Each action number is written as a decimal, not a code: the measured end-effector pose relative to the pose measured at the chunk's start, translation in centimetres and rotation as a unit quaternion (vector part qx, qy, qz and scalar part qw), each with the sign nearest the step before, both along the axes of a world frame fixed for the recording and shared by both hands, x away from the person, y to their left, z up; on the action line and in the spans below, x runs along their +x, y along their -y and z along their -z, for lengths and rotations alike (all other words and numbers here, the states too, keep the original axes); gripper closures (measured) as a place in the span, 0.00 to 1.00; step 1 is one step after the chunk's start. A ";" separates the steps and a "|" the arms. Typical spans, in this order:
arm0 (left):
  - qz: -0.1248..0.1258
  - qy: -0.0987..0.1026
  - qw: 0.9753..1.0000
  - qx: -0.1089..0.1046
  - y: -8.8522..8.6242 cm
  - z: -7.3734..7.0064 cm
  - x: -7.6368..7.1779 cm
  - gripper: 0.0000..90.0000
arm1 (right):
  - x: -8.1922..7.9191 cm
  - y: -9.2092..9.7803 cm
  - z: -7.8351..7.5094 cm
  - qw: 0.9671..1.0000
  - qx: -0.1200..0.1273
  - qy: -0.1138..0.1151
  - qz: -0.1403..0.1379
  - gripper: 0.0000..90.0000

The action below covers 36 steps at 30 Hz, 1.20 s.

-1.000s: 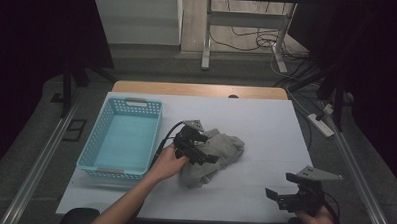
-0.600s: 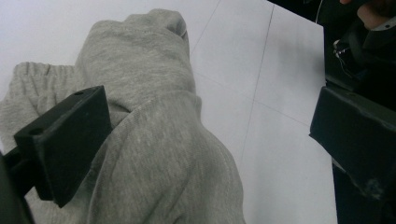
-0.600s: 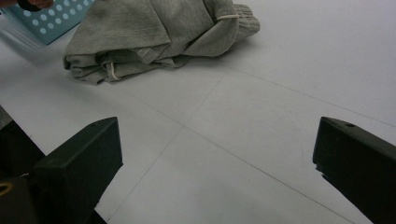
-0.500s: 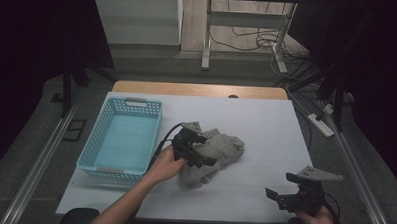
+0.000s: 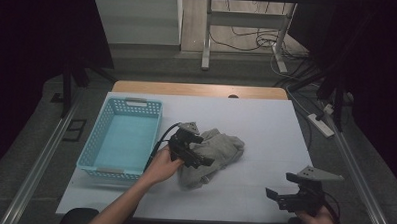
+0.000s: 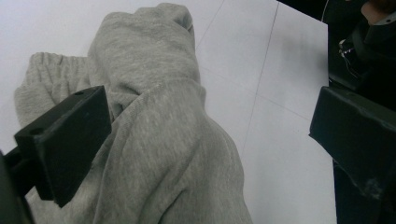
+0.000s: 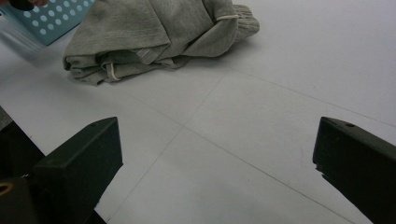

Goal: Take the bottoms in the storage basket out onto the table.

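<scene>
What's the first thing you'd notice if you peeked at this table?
A crumpled grey garment lies in the middle of the white table, with the left gripper right over it, jaws wide apart. Just left of it stands a light blue basket, and the right gripper waits open near the table's front right corner.

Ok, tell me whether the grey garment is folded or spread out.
Neither: the grey fleece garment lies bunched in a crumpled heap on the white table, beside the light-blue plastic basket.

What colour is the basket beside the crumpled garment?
Light blue-green; the basket shows best in the high view, left of the grey garment.
</scene>
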<state>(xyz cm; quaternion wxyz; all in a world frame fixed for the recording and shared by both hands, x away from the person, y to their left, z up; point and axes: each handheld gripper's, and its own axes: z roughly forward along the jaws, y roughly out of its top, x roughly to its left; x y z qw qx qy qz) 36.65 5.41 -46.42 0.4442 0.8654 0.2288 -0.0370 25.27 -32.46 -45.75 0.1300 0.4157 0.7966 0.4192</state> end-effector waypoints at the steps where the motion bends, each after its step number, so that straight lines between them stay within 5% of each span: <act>1: -0.001 -0.001 1.000 0.000 -0.1 0.0 0.0 0.00 | 0.0 0.0 0.0 1.000 0.000 0.000 0.000 0.02; 36: -0.011 0.001 1.000 -0.014 -1.6 -1.0 -0.6 0.00 | 0.0 0.0 0.0 1.000 0.000 0.000 0.000 0.02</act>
